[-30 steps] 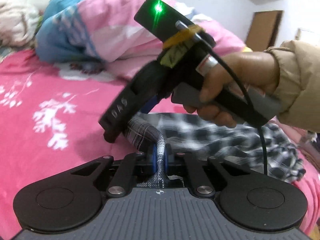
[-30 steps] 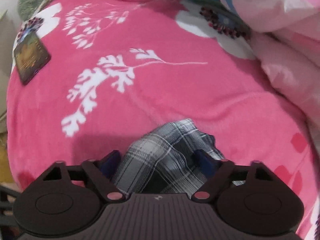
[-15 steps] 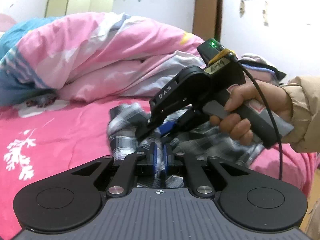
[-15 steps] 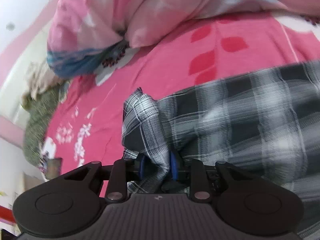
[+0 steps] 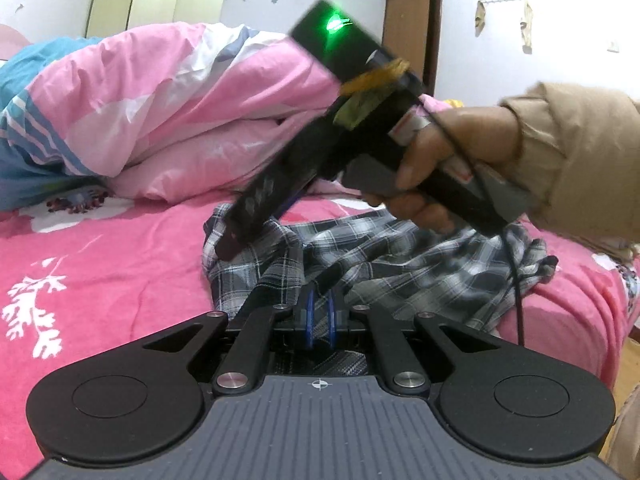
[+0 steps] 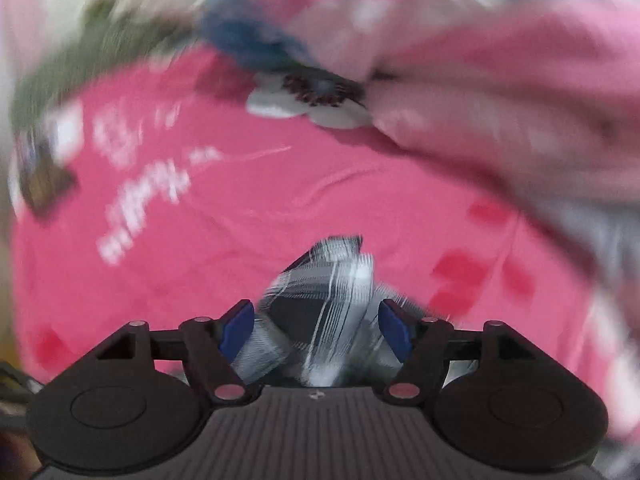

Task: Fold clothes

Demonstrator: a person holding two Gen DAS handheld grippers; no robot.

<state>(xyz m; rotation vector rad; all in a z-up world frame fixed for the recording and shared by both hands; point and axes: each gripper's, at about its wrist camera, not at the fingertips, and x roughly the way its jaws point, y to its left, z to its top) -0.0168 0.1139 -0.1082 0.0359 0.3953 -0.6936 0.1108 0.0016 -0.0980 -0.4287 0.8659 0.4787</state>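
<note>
A grey-and-black plaid garment (image 5: 420, 264) lies crumpled on the pink floral bedsheet (image 5: 120, 264). My left gripper (image 5: 320, 312) is shut on a dark fold at the garment's near edge. In the left wrist view, a hand (image 5: 452, 148) in a tan sleeve holds my right gripper (image 5: 240, 236) tilted down over the garment's left end. The right wrist view is blurred by motion. There my right gripper (image 6: 316, 330) has its jaws opening, with the blue pads (image 6: 238, 330) wide apart. A bunch of plaid cloth (image 6: 332, 280) sits loosely between them.
A heaped pink, white and blue quilt (image 5: 180, 100) lies along the far side of the bed. Behind it are a pale wardrobe (image 5: 156, 0) and a brown door (image 5: 412, 28). A dark card-like item (image 6: 44, 184) lies on the sheet at the left. The bed's edge drops off at the right.
My right gripper had closed on the plaid cloth half a second ago and now stands wide apart again. It has swung back over the garment's left end. The left gripper stays shut on its fold.
</note>
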